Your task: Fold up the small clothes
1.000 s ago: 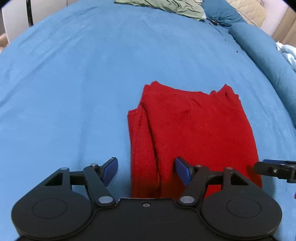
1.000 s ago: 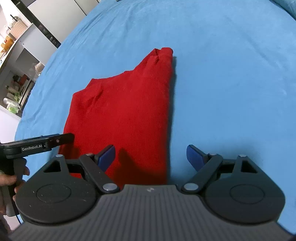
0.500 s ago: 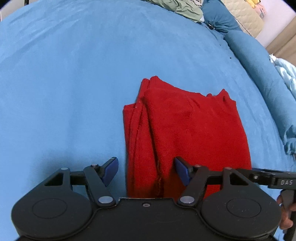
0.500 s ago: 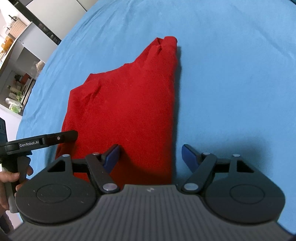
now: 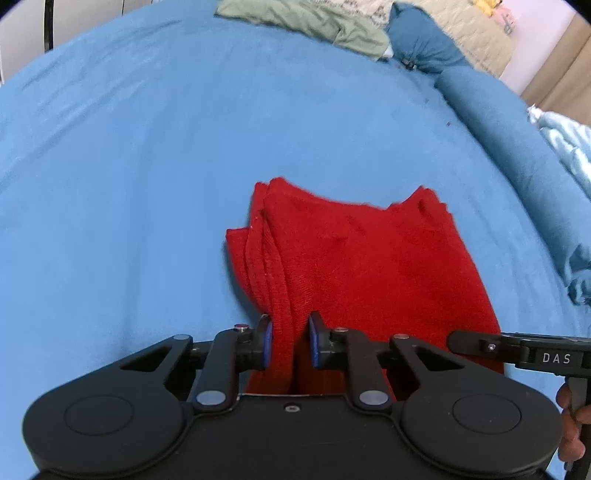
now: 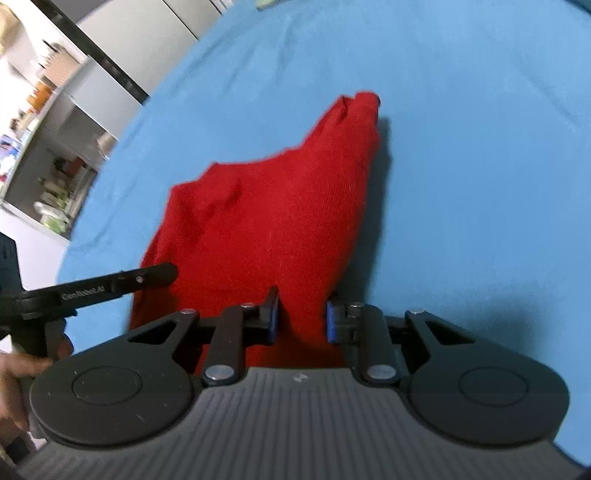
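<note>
A folded red knit garment [image 5: 369,266] lies flat on the blue bed sheet [image 5: 129,184]. My left gripper [image 5: 290,343] sits at its near left corner, and its jaws are closing with the layered left edge pinched between the blue pads. My right gripper [image 6: 302,319] is at the near right corner of the garment [image 6: 266,221], jaws also closing, with a bunched ridge of red cloth between its pads. Each gripper shows in the other's view: the right gripper's finger [image 5: 517,350] at the garment's right side, the left gripper's finger [image 6: 110,288] at its left side.
A green cloth [image 5: 306,22] and a blue bolster [image 5: 498,122] lie at the bed's far end, with a light-blue blanket [image 5: 569,147] at the right. Shelves with small items [image 6: 48,147] stand past the bed's left edge. Blue sheet surrounds the garment.
Both grippers' jaws have narrowed from wide apart onto the garment's near corners. The red cloth has bunched up between the pads on each side.
</note>
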